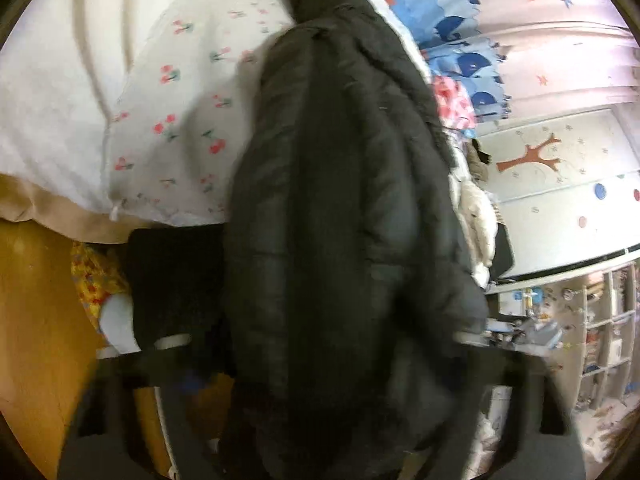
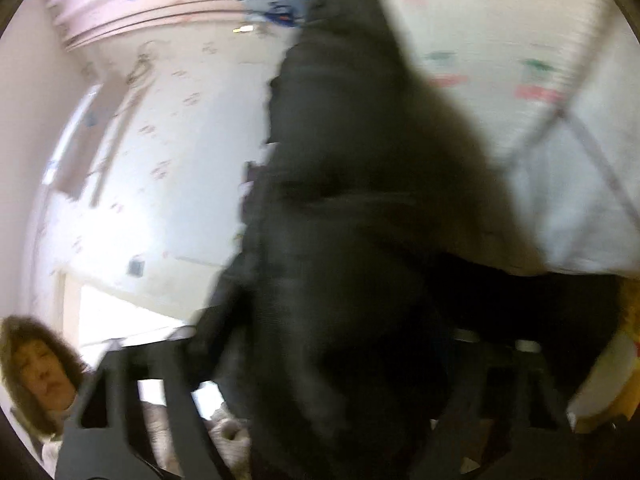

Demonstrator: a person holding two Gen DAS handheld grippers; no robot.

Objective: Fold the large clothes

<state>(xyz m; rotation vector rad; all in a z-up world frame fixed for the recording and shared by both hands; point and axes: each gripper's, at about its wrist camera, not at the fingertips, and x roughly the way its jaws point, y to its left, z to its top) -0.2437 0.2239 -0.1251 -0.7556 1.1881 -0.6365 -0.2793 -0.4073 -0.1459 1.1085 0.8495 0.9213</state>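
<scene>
A large black puffer jacket (image 1: 340, 200) hangs lifted off a bed with a white cherry-print sheet (image 1: 188, 92). In the left wrist view my left gripper (image 1: 320, 344) has its fingers on either side of a thick bunch of the jacket and is shut on it. In the blurred right wrist view the same black jacket (image 2: 352, 220) fills the middle, and my right gripper (image 2: 332, 348) is shut on another bunch of it. The fingertips of both grippers are hidden in the fabric.
A blue patterned blanket (image 1: 452, 20) and a pile of other clothes (image 1: 476, 208) lie at the far side of the bed. A wooden floor (image 1: 36, 320) shows at lower left, shelves (image 1: 600, 332) at right. The person (image 2: 36, 364) appears at lower left.
</scene>
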